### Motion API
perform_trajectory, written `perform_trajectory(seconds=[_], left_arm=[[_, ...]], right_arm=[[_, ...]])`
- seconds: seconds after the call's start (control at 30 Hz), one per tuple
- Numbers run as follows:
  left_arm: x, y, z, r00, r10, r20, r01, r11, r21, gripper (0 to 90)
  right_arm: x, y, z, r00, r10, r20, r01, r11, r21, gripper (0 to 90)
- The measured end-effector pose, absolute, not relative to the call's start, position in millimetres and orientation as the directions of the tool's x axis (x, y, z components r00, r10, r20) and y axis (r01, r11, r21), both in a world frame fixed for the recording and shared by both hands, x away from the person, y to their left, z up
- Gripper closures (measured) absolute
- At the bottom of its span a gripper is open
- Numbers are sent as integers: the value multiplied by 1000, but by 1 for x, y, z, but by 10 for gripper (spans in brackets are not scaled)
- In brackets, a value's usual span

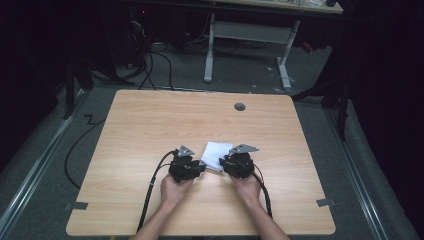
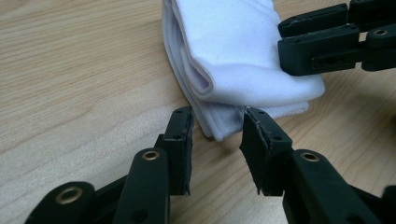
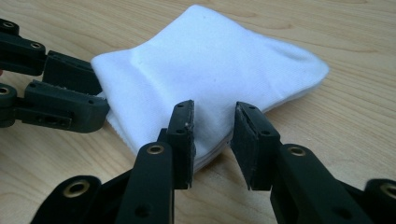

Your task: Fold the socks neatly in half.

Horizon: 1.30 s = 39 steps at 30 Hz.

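At the bottom of the high view, the person's two forearms are coming in, each hand holding a black two-jaw gripper just below the middle of the frame. The left gripper (image 1: 200,168) and the right gripper (image 1: 223,165) are facing each other across the near corner of a folded white knitted sock (image 1: 216,154), which is lying flat on the light wooden table (image 1: 150,130).

In the left gripper view, the jaws are standing apart with the sock's layered corner (image 2: 219,123) sitting at their tips, not pinched. In the right gripper view, the jaws are likewise standing apart around the sock's near edge (image 3: 210,140), the pads not pressing.

The step in hand looks like taking hold of the sock's edges. To do it well, each gripper should be sliding further over the fabric, catching every layer before closing, and keeping low along the tabletop so the fold is not pushed away.

Beyond the sock, near the table's far edge, a round grey cable hole (image 1: 240,106) is showing.
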<state>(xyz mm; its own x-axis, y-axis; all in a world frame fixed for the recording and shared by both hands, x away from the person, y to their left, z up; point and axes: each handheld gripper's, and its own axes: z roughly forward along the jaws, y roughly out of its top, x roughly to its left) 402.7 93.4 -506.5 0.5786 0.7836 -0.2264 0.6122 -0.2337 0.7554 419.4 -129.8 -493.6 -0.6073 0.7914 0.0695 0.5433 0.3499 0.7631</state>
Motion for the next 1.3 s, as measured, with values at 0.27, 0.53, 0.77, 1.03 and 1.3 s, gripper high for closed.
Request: perform_trajectory(seconds=[0.27, 0.53, 0.77, 1.03, 1.3], left_arm=[[405, 94, -507, 579, 783, -229, 608, -227, 761, 632], [402, 100, -501, 585, 779, -226, 592, -221, 775, 593], [399, 96, -501, 616, 752, -234, 585, -239, 775, 613], [398, 87, -505, 635, 736, -235, 588, -264, 764, 626], [394, 96, -494, 609, 765, -208, 567, -237, 789, 556]], right_arm=[[427, -129, -493, -596, 801, 62, 547, 348, 761, 669], [425, -132, -490, -602, 796, 61, 532, 343, 775, 643], [424, -135, -489, -602, 795, 70, 537, 338, 773, 641], [427, -134, -489, -600, 797, 65, 537, 342, 771, 640], [422, -142, -483, -601, 797, 58, 512, 329, 793, 619]])
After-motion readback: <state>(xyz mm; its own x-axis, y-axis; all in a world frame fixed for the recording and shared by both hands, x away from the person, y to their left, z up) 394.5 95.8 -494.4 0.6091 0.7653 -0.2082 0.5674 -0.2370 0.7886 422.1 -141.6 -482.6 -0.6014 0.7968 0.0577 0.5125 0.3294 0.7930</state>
